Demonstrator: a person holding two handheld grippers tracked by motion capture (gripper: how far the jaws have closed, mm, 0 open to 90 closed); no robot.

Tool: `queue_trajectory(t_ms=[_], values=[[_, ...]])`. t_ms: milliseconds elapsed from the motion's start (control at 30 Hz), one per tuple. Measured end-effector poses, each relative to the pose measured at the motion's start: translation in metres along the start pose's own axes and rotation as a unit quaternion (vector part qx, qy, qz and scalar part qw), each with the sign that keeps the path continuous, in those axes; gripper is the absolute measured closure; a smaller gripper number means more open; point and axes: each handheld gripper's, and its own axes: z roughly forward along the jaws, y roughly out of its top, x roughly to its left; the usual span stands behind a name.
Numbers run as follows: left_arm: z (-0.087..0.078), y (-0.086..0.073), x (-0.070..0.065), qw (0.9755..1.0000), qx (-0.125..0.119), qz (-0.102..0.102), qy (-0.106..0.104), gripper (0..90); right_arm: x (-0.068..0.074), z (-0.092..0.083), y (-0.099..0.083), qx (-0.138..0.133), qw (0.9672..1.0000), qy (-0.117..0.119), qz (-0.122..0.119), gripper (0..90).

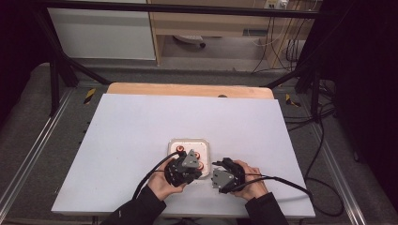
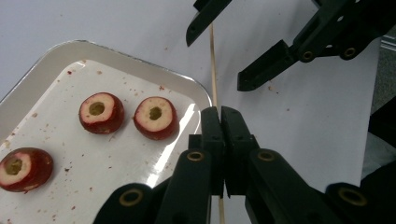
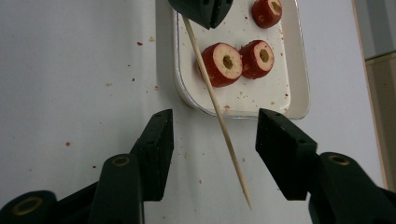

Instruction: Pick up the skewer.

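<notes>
The left gripper is clamped on the skewer, whose bare tip reaches between the right gripper's half-open jaws, untouched. Beyond it, three cored fruits lie on the tray; none is threaded yet, I judge.

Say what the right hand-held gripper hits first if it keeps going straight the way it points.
Probably the skewer: it slants through the gap between the open jaws of the right hand-held gripper, held at its far end by the left hand-held gripper. Beyond it sits the tray rim. Depth is unclear, so it might pass under.
</notes>
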Motion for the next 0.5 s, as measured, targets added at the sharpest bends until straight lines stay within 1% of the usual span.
queue_trajectory(t_ms=[33, 67, 100, 200, 233, 267, 300, 333, 400, 433, 467, 500], values=[[0.0007, 0.0009, -0.0006, 1.0, 0.002, 0.002, -0.001, 88.4, 0.002, 0.0003, 0.0004, -0.001, 1.0, 0.004, 0.004, 49.2], [0.0007, 0.0009, -0.0006, 1.0, 0.002, 0.002, -0.001, 88.5, 0.0006, 0.0006, 0.0003, 0.002, 0.9999, -0.002, -0.016, 50.8], [0.0021, 0.0025, -0.0018, 1.0, 0.006, 0.006, -0.003, 88.4, 0.0015, 0.001, 0.0006, 0.0, 0.9998, -0.001, -0.019, 52.2], [0.004, 0.0047, -0.0033, 0.9999, 0.007, 0.009, -0.006, 88.4, 0.0028, 0.002, 0.0029, 0.008, 0.999, 0.002, -0.044, 56.8], [0.0041, 0.0052, -0.0036, 0.9999, 0.008, 0.01, -0.007, 88.5, 0.0043, 0.002, 0.0043, 0.013, 0.9988, 0.0, -0.046, 58.3], [0.0041, 0.0055, -0.0035, 0.9999, 0.009, 0.012, -0.008, 88.4, 0.0038, 0.0022, 0.0053, 0.013, 0.9983, 0.001, -0.058, 60.2], [0.0043, 0.0058, -0.0036, 0.9998, 0.01, 0.013, -0.008, 88.5, 0.0036, 0.0023, 0.0061, 0.012, 0.9979, 0.001, -0.063, 61.7], [0.0043, 0.0058, -0.0036, 0.9998, 0.01, 0.013, -0.008, 88.5, 0.0036, 0.0023, 0.0061, 0.012, 0.9979, 0.001, -0.063, 61.7], [0.0046, 0.0059, -0.004, 0.9998, 0.011, 0.013, -0.01, 88.5, 0.003, 0.0032, 0.0084, 0.012, 0.9969, 0.003, -0.077, 66.4], [0.0049, 0.0056, -0.0038, 0.9998, 0.01, 0.013, -0.01, 88.4, 0.0036, 0.0037, 0.0088, 0.011, 0.9968, 0.007, -0.079, 67.8], [0.0049, 0.0054, -0.0037, 0.9998, 0.011, 0.013, -0.01, 88.5, 0.004, 0.0038, 0.0092, 0.012, 0.9964, 0.007, -0.083, 69.0], [0.0048, 0.0051, -0.0033, 0.9998, 0.012, 0.013, -0.011, 88.4, 0.005, 0.0039, 0.0092, 0.014, 0.9965, 0.005, -0.082, 70.3]])
